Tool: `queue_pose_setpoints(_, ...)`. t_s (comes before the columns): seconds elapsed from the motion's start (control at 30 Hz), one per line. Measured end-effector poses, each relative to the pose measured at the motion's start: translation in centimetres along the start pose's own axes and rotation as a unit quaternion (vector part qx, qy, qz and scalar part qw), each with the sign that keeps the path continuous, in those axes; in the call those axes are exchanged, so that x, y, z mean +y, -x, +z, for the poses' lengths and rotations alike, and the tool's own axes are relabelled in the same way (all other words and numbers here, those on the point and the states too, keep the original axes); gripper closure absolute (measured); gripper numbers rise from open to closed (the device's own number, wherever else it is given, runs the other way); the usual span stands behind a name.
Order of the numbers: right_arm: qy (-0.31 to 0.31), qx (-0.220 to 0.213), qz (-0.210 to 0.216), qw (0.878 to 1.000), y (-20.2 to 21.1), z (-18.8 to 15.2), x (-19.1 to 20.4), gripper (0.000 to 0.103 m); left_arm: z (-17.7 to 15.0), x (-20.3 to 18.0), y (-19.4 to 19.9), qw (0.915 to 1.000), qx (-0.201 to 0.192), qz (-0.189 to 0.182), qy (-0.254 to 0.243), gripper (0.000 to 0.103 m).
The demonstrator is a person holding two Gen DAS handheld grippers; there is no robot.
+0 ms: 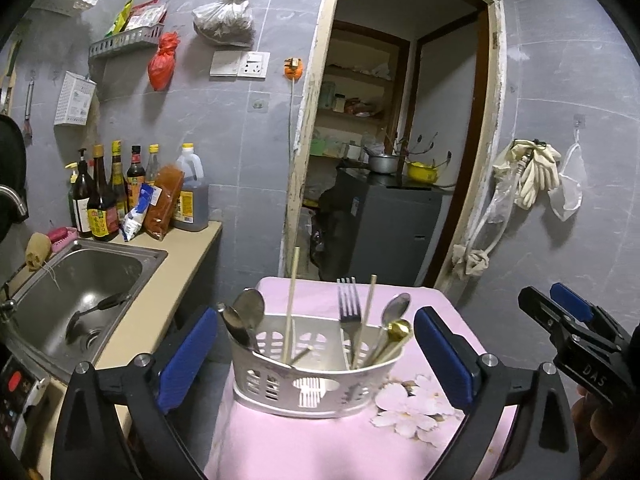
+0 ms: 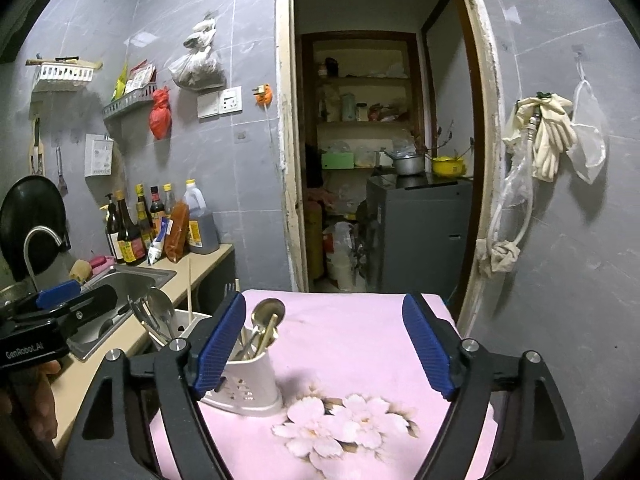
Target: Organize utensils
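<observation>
Landmark: your white utensil caddy sits on the pink floral tablecloth, and every place below is read off it.

Left of the caddy: you've got the steel sink out that way on the counter, with one dark long-handled utensil lying in its basin. If that counts as part of the job, it's not yet sorted.

Left gripper: released, jaws spread wide, one blue pad on either side of the caddy, touching neither wall. You're holding nothing here.

Caddy, left compartment: two steel spoons lean at the outer end, and one chopstick stands tall beside them. A second stick seems to lie low inside; hard to be sure.

Caddy, right compartment: a fork stands upright, another chopstick next to it, then a steel spoon and a gold spoon leaning at the far end.

Right of the caddy: bare cloth only, no loose cutlery showing in either view.

Right gripper: also released and empty, jaws wide, hanging over the cloth right of the caddy.

Progress: by my read you're at or near the finish, everything on the table is already in the caddy. What's left, at most, is that sink piece, and perhaps pairing the chopsticks, which stand split across compartments.
</observation>
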State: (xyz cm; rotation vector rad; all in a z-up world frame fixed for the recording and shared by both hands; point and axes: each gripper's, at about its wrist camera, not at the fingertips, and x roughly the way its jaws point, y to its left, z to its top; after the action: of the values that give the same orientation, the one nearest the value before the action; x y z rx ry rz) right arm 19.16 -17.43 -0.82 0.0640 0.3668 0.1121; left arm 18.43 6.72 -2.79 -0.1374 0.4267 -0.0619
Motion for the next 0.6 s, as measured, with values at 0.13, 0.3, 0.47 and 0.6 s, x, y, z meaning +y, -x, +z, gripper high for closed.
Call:
queue_pose_setpoints(0.13, -0.002, -0.002, 0.004, 1.000, 1.4, 0.1, -0.9, 0.022, -0.2, -1.0, 1.3, 1.0000, -0.003, -0.001, -0.002, 0.003)
queue_pose_setpoints(0.3, -0.004, -0.007, 0.018, 1.000, 3.8, 0.2, -2.1, 0.014, -0.4, -2.0, 3.2, 1.0000, -0.006, 0.000, -0.001, 0.003)
queue_pose_setpoints(0.47, -0.005, -0.007, 0.033, 0.999, 6.6, -0.1, -3.5, 0.007, -1.0, -2.9, 5.6, 0.9999, -0.010, 0.010, 0.008, 0.001)
queue_pose_setpoints(0.6, -0.009, -0.003, 0.040, 0.999, 8.6, -0.7, -4.7, 0.002, -1.8, -3.8, 7.5, 0.9997, -0.011, 0.018, 0.015, 0.001)
